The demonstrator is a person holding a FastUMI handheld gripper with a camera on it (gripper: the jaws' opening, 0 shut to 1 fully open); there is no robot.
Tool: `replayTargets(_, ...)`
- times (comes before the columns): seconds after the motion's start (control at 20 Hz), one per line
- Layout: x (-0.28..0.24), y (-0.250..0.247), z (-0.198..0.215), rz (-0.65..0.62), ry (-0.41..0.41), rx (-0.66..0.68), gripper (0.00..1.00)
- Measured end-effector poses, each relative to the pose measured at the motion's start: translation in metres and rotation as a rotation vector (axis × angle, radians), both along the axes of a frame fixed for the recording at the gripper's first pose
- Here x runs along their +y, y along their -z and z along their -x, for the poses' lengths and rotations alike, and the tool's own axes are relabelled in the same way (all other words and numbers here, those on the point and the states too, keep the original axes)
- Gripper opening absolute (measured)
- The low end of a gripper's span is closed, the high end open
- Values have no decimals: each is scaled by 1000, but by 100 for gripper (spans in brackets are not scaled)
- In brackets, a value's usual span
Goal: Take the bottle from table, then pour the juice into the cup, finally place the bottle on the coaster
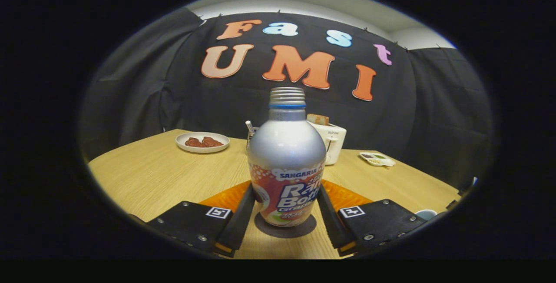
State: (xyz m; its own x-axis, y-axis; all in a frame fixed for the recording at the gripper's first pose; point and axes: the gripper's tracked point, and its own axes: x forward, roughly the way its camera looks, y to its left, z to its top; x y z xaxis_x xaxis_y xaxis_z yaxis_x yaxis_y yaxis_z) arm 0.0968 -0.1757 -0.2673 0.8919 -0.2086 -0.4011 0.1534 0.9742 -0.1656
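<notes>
**Between the fingers: bottle on coaster**

Between its two fingers, the claw (284,213) is clasping the lower sides of the upright aluminium juice bottle (286,157), which is standing on a dark round coaster (284,230) on the wooden table (147,174). Beyond are sitting a toaster (332,141), a plate of food (202,142) and a small tray (377,159); a cup's rim (425,214) is showing beside the right finger.

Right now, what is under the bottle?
The bottle stands between the tongs on a dark round coaster, which lies on the wooden table. The bottle covers the coaster's middle.
</notes>
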Motion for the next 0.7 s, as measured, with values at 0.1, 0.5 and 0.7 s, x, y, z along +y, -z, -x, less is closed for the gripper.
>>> replayTargets(0.1, -2, 14, 1, -54, 4, 23, 76)
replayTargets(0.5, -12, 27, 6, -116, 22, 32, 77)
replayTargets(0.7, -8, 29, 11, -133, 11, 44, 89)
